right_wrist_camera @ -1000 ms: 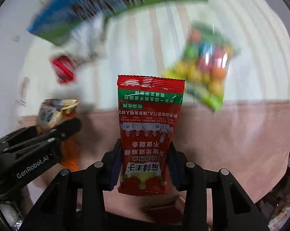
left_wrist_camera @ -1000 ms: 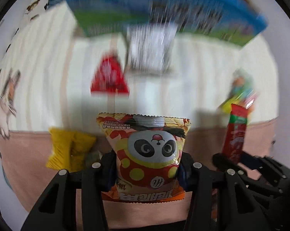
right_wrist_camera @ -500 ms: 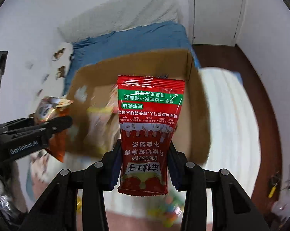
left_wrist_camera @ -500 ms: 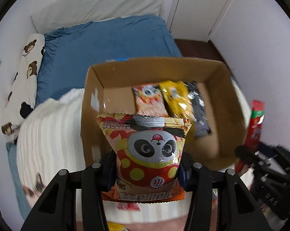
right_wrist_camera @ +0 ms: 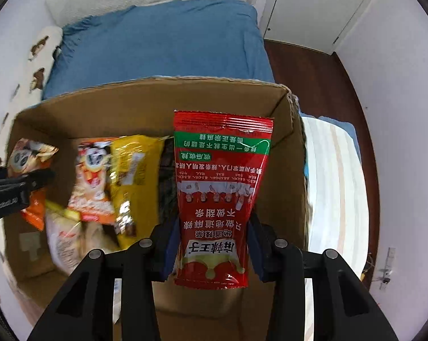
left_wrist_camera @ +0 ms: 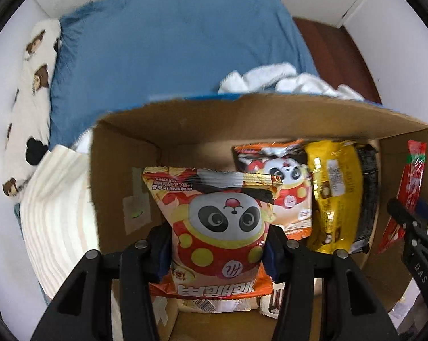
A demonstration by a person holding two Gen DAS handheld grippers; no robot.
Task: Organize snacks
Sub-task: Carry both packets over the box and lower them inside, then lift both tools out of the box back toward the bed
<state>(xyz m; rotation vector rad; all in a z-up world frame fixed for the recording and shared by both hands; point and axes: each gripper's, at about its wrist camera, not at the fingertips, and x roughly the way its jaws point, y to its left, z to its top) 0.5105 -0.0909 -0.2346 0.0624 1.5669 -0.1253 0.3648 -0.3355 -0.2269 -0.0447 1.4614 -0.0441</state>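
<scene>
While your left gripper [left_wrist_camera: 218,251] pinches the panda bag [left_wrist_camera: 221,227] and your right gripper [right_wrist_camera: 212,251] clamps the red packet [right_wrist_camera: 218,196], both snacks hang over the open cardboard box [right_wrist_camera: 145,108], above the packets [left_wrist_camera: 331,196] lying inside.

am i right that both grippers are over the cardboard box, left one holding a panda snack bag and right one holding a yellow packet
Not quite: the right gripper holds a red packet, as the right wrist view shows. The yellow packet already lies in the cardboard box. The left gripper does hold the panda snack bag.
</scene>
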